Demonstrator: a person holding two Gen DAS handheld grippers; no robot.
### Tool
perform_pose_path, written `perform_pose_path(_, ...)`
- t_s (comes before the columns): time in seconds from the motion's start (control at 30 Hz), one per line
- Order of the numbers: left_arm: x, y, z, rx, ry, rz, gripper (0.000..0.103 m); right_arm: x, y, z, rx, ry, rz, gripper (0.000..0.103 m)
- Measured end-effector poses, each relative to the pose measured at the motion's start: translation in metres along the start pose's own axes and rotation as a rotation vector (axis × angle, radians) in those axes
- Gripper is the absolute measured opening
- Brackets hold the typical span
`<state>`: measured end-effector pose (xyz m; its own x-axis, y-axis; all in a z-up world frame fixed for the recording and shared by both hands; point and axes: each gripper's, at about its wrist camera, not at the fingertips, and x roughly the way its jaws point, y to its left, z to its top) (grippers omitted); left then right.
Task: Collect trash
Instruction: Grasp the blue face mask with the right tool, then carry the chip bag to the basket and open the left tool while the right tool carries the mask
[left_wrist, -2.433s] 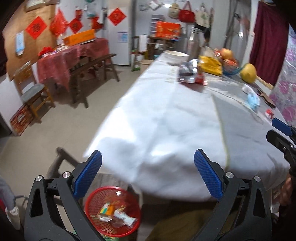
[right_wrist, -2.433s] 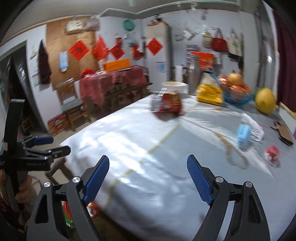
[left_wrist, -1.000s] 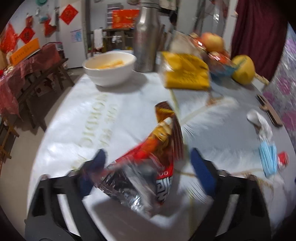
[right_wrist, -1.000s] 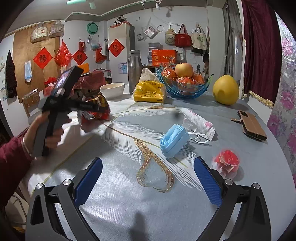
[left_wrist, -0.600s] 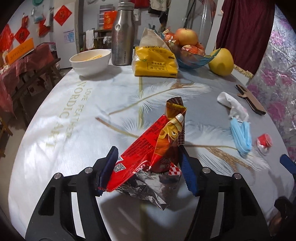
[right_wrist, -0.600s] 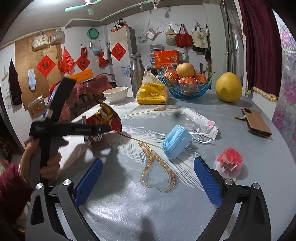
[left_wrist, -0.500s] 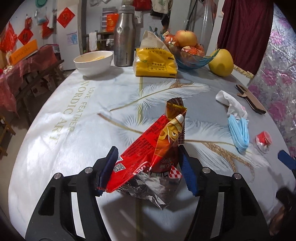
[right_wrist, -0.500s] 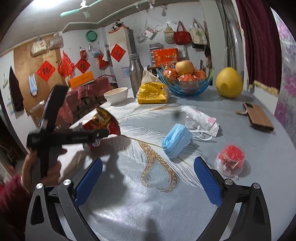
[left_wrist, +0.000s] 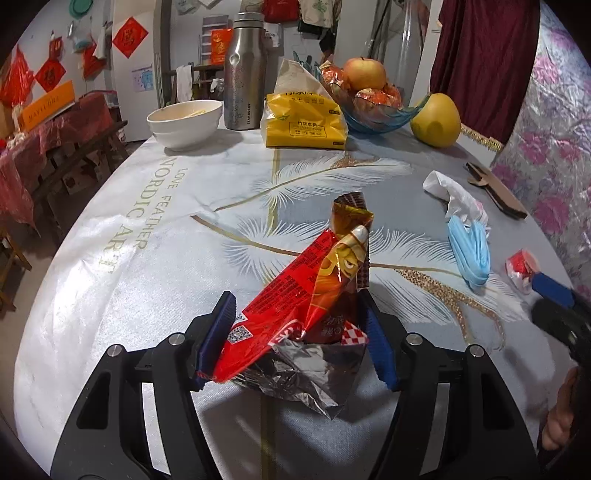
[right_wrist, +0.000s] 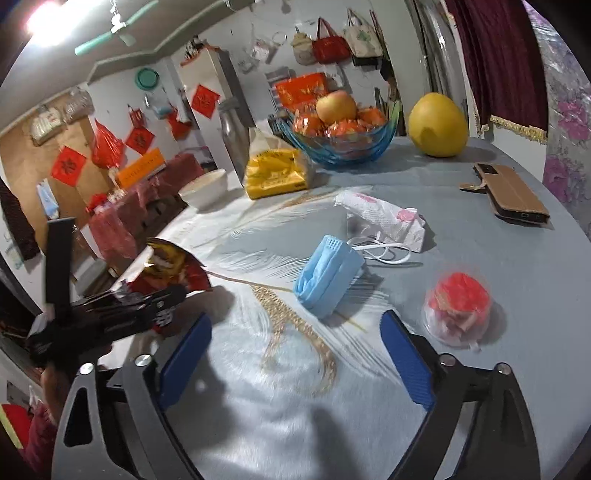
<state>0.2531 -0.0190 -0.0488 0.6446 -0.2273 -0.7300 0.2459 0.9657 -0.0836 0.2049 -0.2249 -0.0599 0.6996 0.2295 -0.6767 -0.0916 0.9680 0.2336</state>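
Left gripper pinches crinkly red foil snack wrapper: light, slippery, best gripped mid-body. Right gripper, narrowing on nothing; soft blue pleated face mask at 12 o'clock.

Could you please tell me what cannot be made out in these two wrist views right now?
- Left wrist view: the right gripper is cut off by the right edge, so its jaws are unseen there.
- Left wrist view: the table under the red snack wrapper is hidden by it.
- Right wrist view: the left gripper is blurred, hiding its pads.
- Right wrist view: the print on the yellow pack is too small.
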Motion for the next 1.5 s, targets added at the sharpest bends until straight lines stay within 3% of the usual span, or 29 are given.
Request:
perform_pose_path(0.17, -0.002, 0.002, -0.001, -0.006, -0.01, 0.004, 0.066, 0.032, -0.002, 0.021, 0.016, 0.077, -0.042, 0.071)
perform_pose_path(0.37, 0.003, 0.002, 0.001, -0.005, 0.005, -0.005, 0.066, 0.057, -0.017, 0.023, 0.068, 0.134, -0.079, 0.067)
perform_pose_path(0.43, 0.006, 0.001, 0.002, -0.005, 0.018, -0.006, 0.067, 0.061, -0.022, 0.021, 0.092, 0.157, -0.046, 0.059)
perform_pose_path(0.5, 0.01, 0.002, 0.003, -0.008, 0.038, -0.011, 0.07, 0.062, -0.021, 0.021, 0.083, 0.152, -0.062, 0.039)
perform_pose_path(0.6, 0.009, 0.003, 0.002, -0.015, 0.033, -0.027, 0.069, 0.058, -0.017, 0.019, 0.067, 0.132, -0.057, 0.03)
perform_pose_path(0.7, 0.003, 0.001, 0.001, 0.0, 0.003, -0.038, 0.057, 0.053, -0.013, 0.019, 0.052, 0.107, -0.05, 0.029)
perform_pose_path(0.87, -0.011, -0.005, -0.002, 0.025, -0.059, -0.033, 0.057, 0.04, -0.003, 0.018, 0.0, 0.05, -0.067, 0.029)
perform_pose_path(1.03, -0.026, 0.003, -0.01, -0.041, -0.059, -0.053, 0.056, 0.023, 0.0, 0.018, 0.002, 0.0, -0.019, 0.029)
perform_pose_path(1.17, -0.049, 0.003, -0.021, -0.036, -0.08, 0.001, 0.057, 0.008, 0.003, 0.012, 0.019, -0.017, 0.03, 0.03)
perform_pose_path(1.5, -0.107, 0.007, -0.038, -0.056, -0.151, 0.029, 0.057, -0.05, 0.028, -0.007, -0.023, -0.092, 0.079, 0.03)
